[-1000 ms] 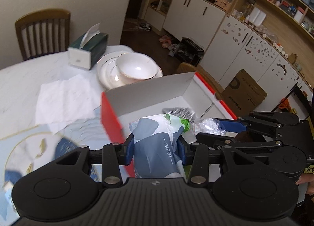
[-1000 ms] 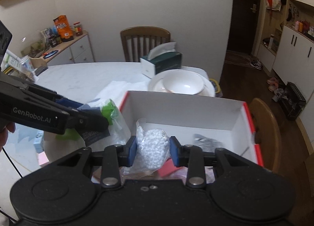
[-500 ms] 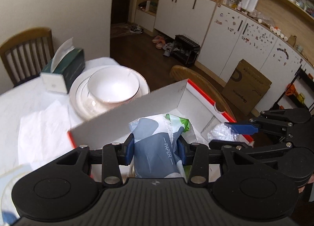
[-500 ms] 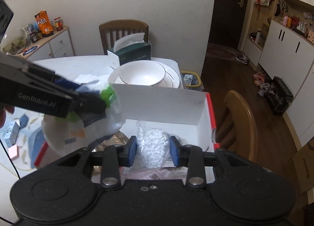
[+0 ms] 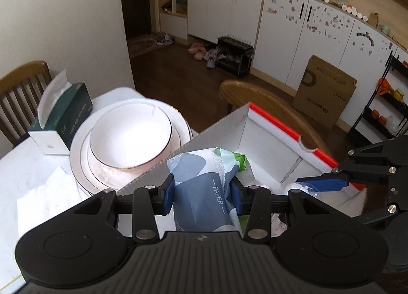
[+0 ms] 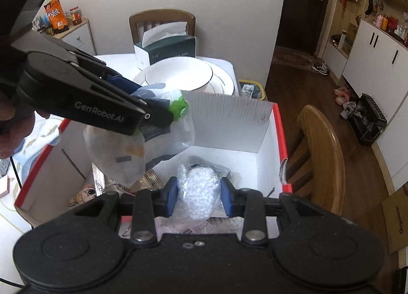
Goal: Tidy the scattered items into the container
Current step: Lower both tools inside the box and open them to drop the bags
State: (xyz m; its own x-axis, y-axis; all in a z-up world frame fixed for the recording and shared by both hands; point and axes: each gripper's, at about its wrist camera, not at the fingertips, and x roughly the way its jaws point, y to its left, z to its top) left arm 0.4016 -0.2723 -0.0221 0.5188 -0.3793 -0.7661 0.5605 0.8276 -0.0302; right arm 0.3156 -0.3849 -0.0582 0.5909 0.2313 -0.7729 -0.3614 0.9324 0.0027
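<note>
**Both loads held over the box**

Your left tongs (image 5: 202,198) clamp the paper pack (image 5: 204,187) and your right tongs (image 6: 199,197) pinch the bag of white beads (image 6: 200,193), both above the open red-rimmed box (image 6: 278,125) at the tabletop's (image 5: 23,164) edge, so that each load will drop inside when you let go

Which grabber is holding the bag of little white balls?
The right gripper. Its bag of white beads is clear and lumpy. The left gripper holds a blue and green paper packet instead, over the box.
</note>
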